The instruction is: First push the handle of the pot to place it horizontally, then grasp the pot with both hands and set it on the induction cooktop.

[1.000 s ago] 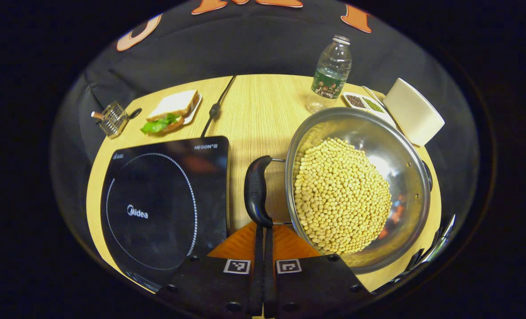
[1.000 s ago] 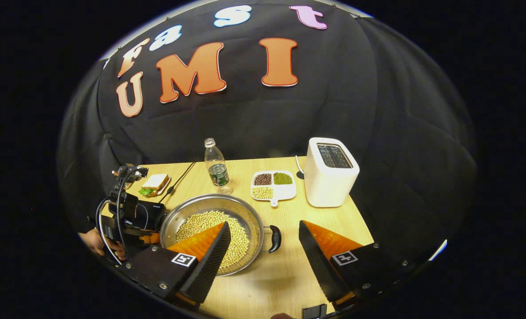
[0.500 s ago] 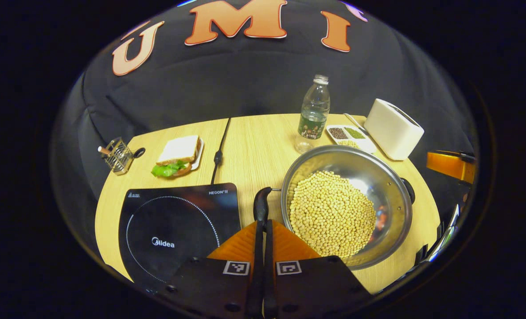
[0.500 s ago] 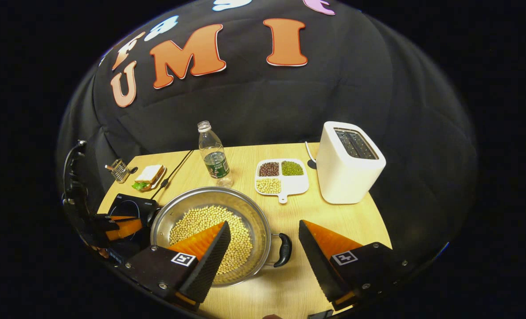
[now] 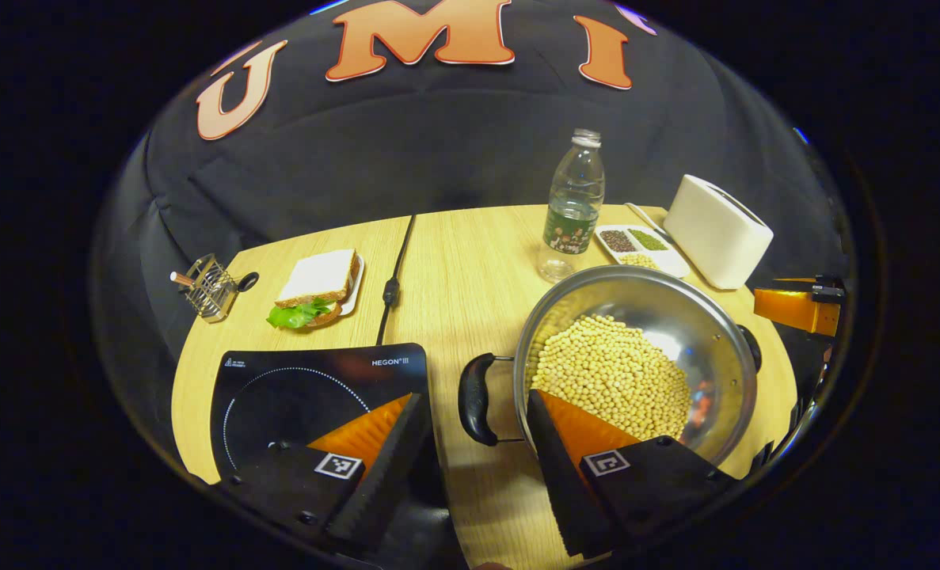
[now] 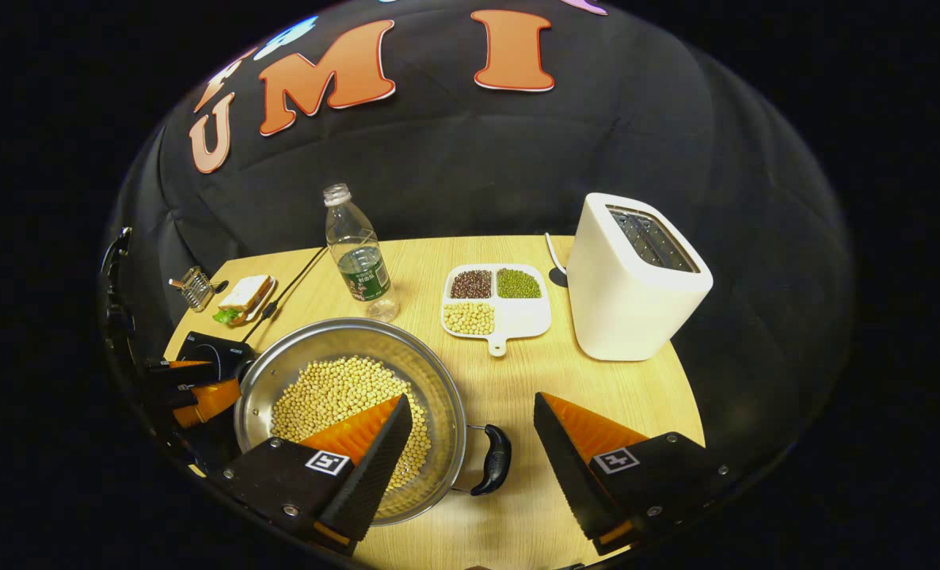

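Two brand marks on black cooktop (image 5: 311, 388), illegible.

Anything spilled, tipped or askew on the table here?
Nothing stands out. The steel pot of yellow beans sits level beside the black induction cooktop, no beans on the wooden table; the clear plastic bottle stands upright.

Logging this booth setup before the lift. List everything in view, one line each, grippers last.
pot: one, steel, holding pale beans, table right
induction cooktop: one, black, table left
table: one, light wood
bottle: one, clear, behind pot
sectioned tray: one, white, beans in three compartments
toaster: one, white, far right
sandwich: one, on small plate, far left
wire holder: one, metal, table's left edge
left gripper: open, astride pot's left handle
right gripper: open, astride right handle
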The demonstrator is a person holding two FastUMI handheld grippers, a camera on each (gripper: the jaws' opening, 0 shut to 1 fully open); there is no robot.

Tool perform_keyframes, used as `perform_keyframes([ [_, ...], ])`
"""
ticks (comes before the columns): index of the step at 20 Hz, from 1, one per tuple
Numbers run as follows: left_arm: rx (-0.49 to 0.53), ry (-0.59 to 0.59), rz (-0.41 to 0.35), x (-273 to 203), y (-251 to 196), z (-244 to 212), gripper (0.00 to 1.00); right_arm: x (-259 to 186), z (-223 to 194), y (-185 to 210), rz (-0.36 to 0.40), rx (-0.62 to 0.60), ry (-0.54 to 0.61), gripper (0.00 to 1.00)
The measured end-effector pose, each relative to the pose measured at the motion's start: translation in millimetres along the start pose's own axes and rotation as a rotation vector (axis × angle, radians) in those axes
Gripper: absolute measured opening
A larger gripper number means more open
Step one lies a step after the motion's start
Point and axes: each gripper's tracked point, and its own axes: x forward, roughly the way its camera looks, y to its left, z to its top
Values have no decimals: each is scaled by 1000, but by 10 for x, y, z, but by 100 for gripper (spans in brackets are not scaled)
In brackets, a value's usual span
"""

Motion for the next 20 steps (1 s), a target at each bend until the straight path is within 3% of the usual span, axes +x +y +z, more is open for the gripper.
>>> perform_keyframes([
  [9,-61,87,-77,344,-314,-197,88,404,-286,-51,-36,-57,103,96],
  [10,-64,87,-74,386,-321,-200,93,435,-325,-62,-43,-59,119,96],
  [15,-77,79,-45,412,-214,-220,87,558,-523,-83,-62,-56,175,96],
  [16,-83,72,-46,429,-201,-199,75,580,-560,-70,-63,-53,188,96],
  [18,-83,71,-41,418,-188,-209,66,593,-616,-42,-63,-54,204,95],
  [20,-83,66,-46,438,-212,-186,70,611,-690,-16,-67,-66,220,94],
])
